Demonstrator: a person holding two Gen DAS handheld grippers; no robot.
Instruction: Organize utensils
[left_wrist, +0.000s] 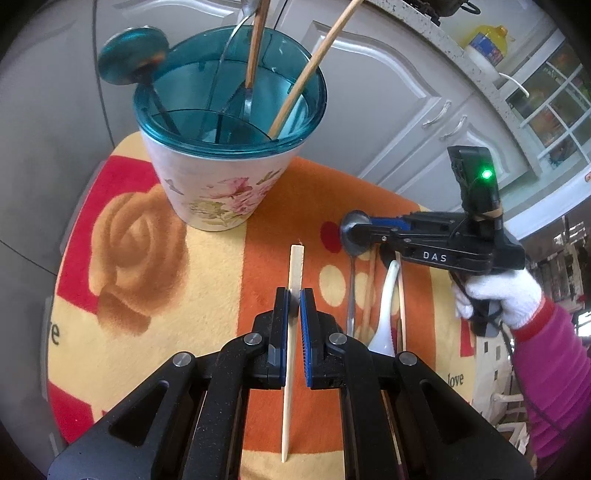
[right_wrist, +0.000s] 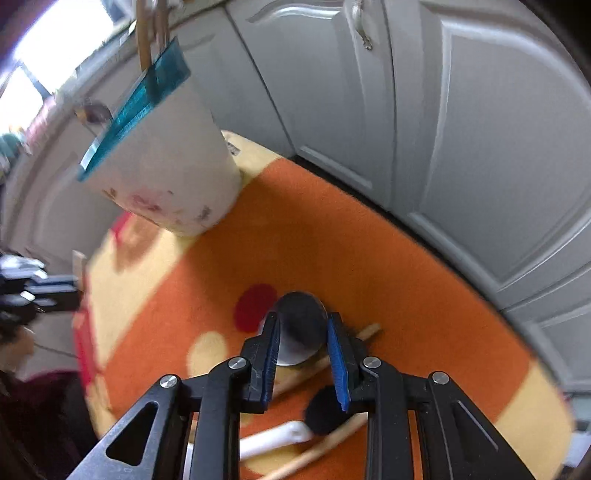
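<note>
Nearby, utensil holder (left_wrist: 229, 147) w/ chopsticks, beside metal spoon (right_wrist: 301, 328).

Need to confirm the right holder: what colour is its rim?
Translucent teal, above a white floral body. The utensil holder's rim shows best in the left wrist view.

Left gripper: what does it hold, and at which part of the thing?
The left gripper holds a pale chopstick, pinched between its fingers a little below the blunt upper end.

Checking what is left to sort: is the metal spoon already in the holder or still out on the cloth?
Out. The metal spoon lies on the cloth, its bowl between the right gripper's open jaws.
</note>
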